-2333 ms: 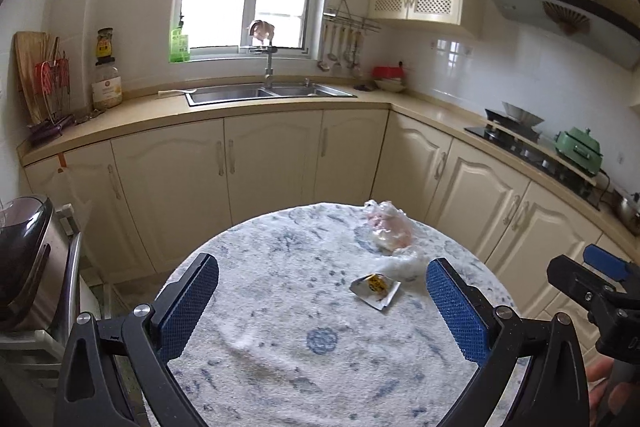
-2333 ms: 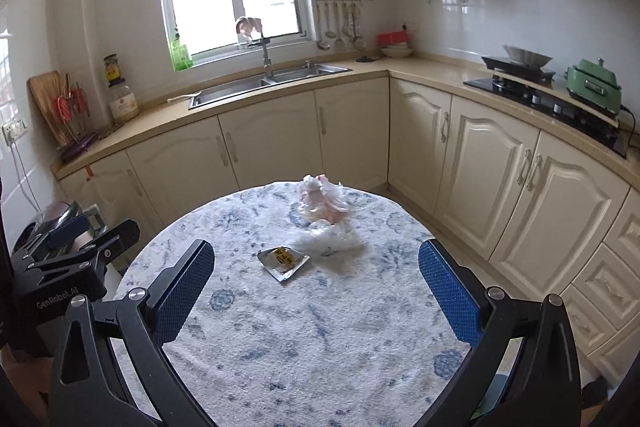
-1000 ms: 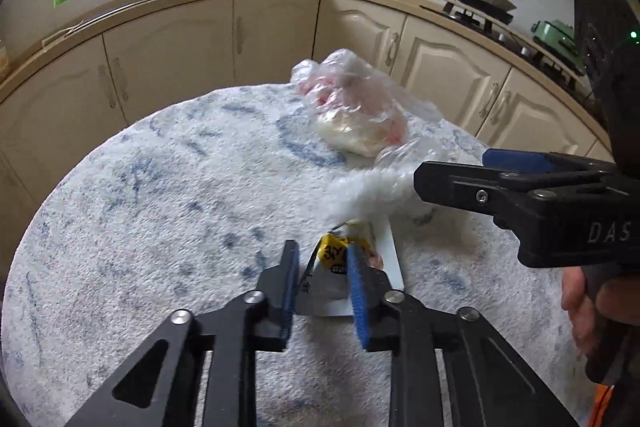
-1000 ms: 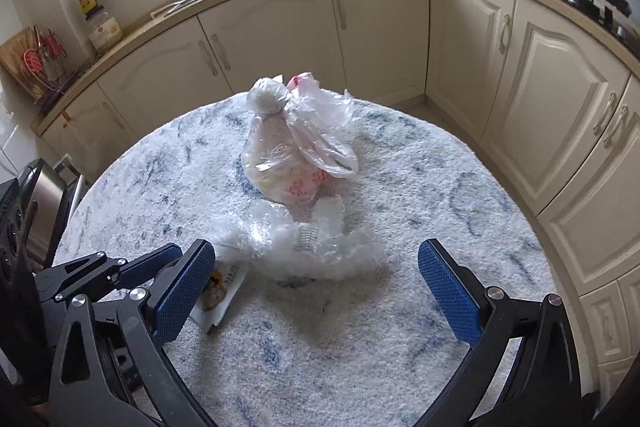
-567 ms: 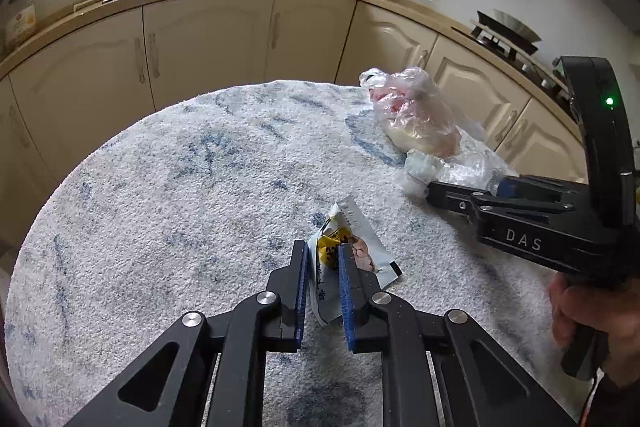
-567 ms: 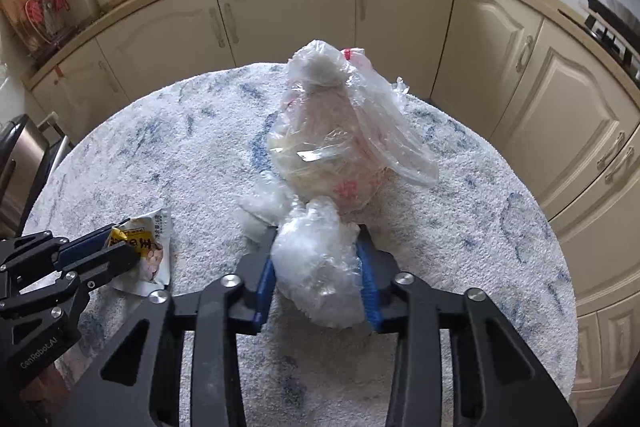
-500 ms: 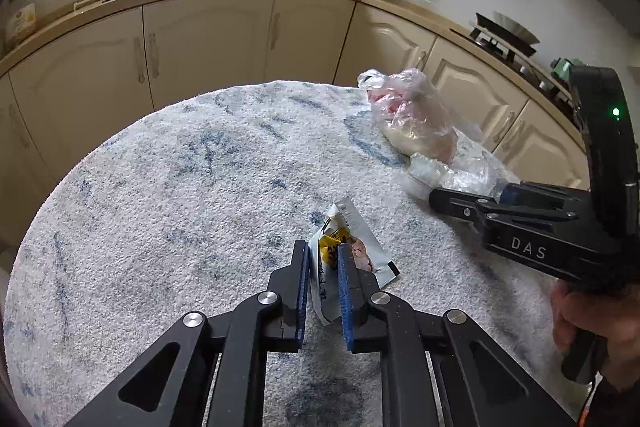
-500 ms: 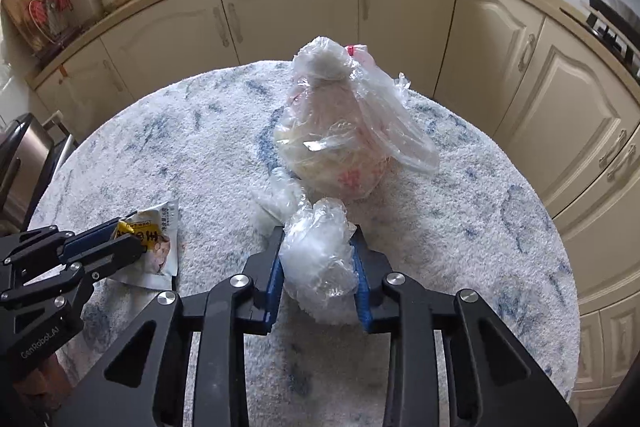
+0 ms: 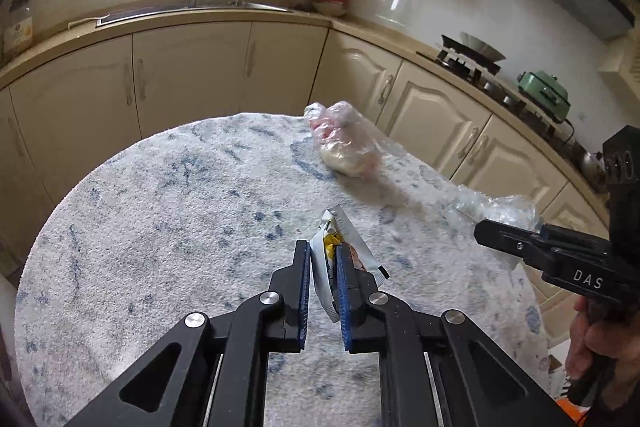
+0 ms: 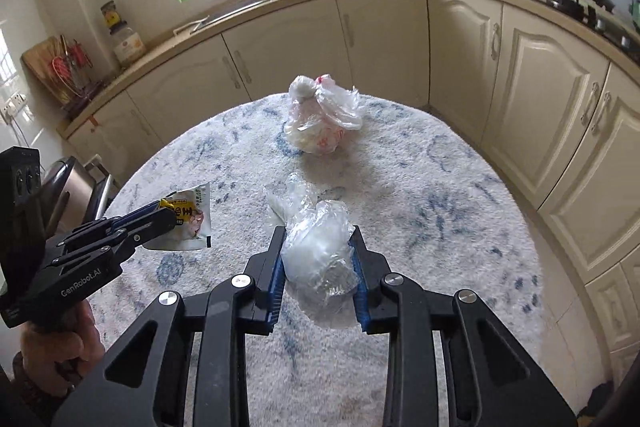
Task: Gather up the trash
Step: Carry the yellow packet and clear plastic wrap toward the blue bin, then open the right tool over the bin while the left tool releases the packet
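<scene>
I have two pieces of trash in hand. The snack wrapper (image 9: pixel 343 254), white with a yellow patch, is pinched between the blue pads of my left gripper (image 9: pixel 323 259); it stands on edge in the narrow gap, its top corner sticking out past the fingertips and a flap hanging out to the right of the right finger. From the right wrist view I see the same wrapper (image 10: pixel 188 223) held clear of the tablecloth (image 10: pixel 420 195), just ahead of the left gripper's tips.

The crumpled clear plastic (image 10: pixel 320 259) is squeezed between the pads of my right gripper (image 10: pixel 318 247), bulging above and below the fingers, with a loose tail trailing forward and to the left beyond the tips. In the left wrist view that bundle (image 9: pixel 496 211) sits at the end of the right gripper, off to the right of my left fingers.

Farther ahead of both sets of fingers, a knotted plastic bag (image 10: pixel 320 119) with pale contents and red print rests on the tablecloth, well apart from either gripper. Beyond the round table run cream cabinets (image 10: pixel 288 39).
</scene>
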{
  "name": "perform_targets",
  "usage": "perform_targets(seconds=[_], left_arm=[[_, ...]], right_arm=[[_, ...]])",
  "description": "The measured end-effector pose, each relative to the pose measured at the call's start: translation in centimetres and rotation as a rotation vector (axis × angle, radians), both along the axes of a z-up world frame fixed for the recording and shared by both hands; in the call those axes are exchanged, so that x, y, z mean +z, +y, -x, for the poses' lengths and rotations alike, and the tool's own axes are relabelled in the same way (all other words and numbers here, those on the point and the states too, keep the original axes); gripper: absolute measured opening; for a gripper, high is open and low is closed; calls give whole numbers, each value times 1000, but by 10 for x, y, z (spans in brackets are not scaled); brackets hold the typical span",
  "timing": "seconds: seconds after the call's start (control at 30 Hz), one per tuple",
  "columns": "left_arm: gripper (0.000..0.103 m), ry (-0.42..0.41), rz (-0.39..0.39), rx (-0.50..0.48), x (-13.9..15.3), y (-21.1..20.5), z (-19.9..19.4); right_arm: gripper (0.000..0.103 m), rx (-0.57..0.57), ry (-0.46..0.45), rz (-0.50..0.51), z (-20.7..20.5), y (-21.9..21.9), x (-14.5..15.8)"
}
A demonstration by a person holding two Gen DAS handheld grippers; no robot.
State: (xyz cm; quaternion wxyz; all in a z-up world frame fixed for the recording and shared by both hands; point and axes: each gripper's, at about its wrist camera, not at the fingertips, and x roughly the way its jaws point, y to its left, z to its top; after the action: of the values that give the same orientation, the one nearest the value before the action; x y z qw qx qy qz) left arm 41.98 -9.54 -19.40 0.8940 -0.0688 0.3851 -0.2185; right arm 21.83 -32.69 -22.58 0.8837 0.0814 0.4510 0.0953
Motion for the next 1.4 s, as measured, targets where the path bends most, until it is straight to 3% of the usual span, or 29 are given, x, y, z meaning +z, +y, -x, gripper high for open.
perform_targets(seconds=[0.13,0.33,0.53,0.7,0.83,1.0,1.23,1.4], left_arm=[[9,-48,12,-26,22,2,46],[9,-125,19,-138,54,-33,137],[9,-166,33,-344,76,-119,177],[9,-127,33,-527,65,-209,195],[9,-60,-26,-671,33,-282,212],[9,60,-124,-783,-22,-370,230],[9,248,-257,-850,-109,-462,250],[10,322,-349,-875,-156,-507,257]], right_arm=[[28,-33,-60,-4,32,-18,27],[28,-134,-143,5,88,-66,59],[28,-327,-163,14,154,-144,69],[28,-505,-132,35,209,-215,58],[28,-633,-56,40,246,-269,29],[28,-764,75,-21,285,-331,-39],[29,-865,252,-142,300,-386,-145],[32,-913,317,-234,298,-412,-196]])
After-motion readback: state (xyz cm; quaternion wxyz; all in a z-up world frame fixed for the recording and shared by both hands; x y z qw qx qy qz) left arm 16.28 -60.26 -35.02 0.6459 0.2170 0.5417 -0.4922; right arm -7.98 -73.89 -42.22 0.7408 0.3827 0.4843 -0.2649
